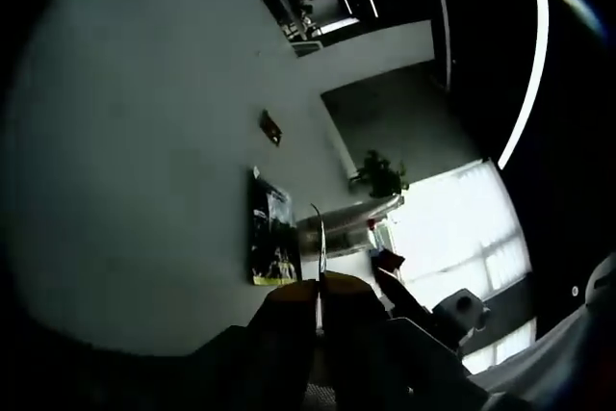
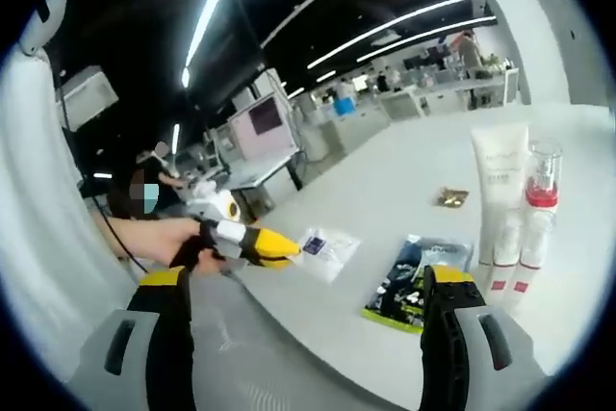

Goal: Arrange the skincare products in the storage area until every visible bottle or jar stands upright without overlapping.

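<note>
In the right gripper view, a tall white tube stands upright on the white table. Beside it are a clear bottle with a red band and two small white tubes, all upright and close together. My right gripper is open, wide, with nothing between its jaws, near the table's edge. My left gripper, yellow-tipped, comes in from the left, pinching the corner of a clear sachet. In the left gripper view, my left gripper is shut on the sachet, seen edge-on.
A dark printed packet lies flat near the table's front edge, and a small gold packet lies farther in. A hand holds the left gripper. Desks and a monitor stand beyond the table; a potted plant shows by a bright window.
</note>
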A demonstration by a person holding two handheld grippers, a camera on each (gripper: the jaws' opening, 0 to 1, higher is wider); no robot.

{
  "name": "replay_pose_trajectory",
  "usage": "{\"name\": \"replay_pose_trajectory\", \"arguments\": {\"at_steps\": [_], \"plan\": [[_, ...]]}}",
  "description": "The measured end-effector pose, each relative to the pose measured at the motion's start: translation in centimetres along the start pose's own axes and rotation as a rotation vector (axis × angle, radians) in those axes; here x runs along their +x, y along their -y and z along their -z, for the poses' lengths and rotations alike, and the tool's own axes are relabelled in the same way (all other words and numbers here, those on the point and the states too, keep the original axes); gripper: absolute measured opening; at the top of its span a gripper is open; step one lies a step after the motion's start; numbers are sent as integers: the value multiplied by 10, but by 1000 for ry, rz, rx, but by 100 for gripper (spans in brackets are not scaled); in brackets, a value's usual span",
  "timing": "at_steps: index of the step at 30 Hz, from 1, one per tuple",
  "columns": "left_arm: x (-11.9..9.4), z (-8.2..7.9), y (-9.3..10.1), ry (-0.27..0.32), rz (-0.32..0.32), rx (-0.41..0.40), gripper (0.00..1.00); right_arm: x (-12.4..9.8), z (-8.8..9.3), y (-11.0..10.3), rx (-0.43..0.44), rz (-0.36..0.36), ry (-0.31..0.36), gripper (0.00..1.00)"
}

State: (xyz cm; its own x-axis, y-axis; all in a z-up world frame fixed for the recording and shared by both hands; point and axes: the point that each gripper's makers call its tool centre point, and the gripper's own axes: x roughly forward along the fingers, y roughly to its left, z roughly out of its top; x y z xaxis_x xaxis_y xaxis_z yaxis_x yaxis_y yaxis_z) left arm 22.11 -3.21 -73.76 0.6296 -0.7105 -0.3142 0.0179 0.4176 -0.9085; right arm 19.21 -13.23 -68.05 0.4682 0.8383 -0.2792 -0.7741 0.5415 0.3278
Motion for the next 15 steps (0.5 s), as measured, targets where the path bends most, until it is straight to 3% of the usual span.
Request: {"name": "replay_pose_trajectory", "arguments": {"at_steps": [15], "plan": [[20,0,-35,-37,-89,-8,0,0,4,9,3,26,-3,99]]}}
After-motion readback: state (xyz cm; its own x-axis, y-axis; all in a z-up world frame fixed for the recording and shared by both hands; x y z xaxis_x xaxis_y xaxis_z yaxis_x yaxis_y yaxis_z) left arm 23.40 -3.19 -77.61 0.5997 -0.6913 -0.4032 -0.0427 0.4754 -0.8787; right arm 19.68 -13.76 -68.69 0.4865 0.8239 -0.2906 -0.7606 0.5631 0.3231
